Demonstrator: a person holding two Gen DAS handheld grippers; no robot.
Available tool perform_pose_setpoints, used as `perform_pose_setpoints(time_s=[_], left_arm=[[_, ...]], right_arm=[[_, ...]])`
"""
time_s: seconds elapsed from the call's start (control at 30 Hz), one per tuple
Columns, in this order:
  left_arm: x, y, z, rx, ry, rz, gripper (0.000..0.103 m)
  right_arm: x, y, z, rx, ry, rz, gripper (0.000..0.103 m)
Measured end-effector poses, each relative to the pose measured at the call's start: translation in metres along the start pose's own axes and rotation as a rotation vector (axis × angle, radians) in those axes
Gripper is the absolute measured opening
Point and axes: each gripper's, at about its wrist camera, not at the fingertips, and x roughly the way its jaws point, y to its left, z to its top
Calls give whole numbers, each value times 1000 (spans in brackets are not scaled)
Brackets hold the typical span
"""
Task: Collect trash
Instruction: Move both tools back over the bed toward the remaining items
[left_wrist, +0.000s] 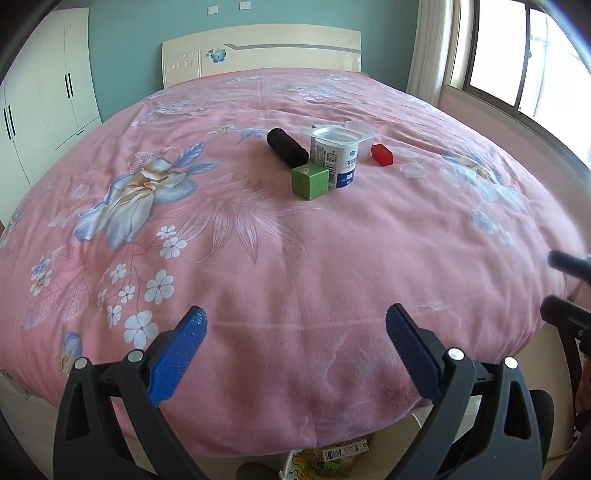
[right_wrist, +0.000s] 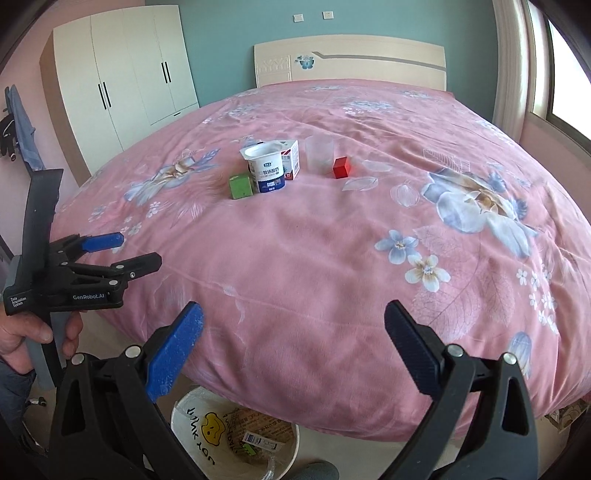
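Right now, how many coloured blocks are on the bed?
2. The green block stands in front of the yogurt cup, on its left side. The red block lies right of the clear plastic cup. Others could be hidden behind the cups.

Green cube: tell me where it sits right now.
The green cube sits mid-bed in both views, touching the yogurt cup on the cup's left, with the black roll just behind it.

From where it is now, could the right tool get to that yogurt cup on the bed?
Probably yes. The right tool is open and empty, and only bare pink bedspread lies between it and the yogurt cup. A green block sits close beside the cup, so it would need a long, careful forward reach.
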Motion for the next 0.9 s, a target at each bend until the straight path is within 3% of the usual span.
perform_pose_setpoints(time_s=[0.37, 0.9], left_arm=[[60, 3, 51, 34, 12, 21, 99], [116, 5, 101, 58, 27, 18, 99]], right_arm=[[66, -29, 55, -2, 29, -48, 96], [124, -43, 100, -28, 51, -58, 96]])
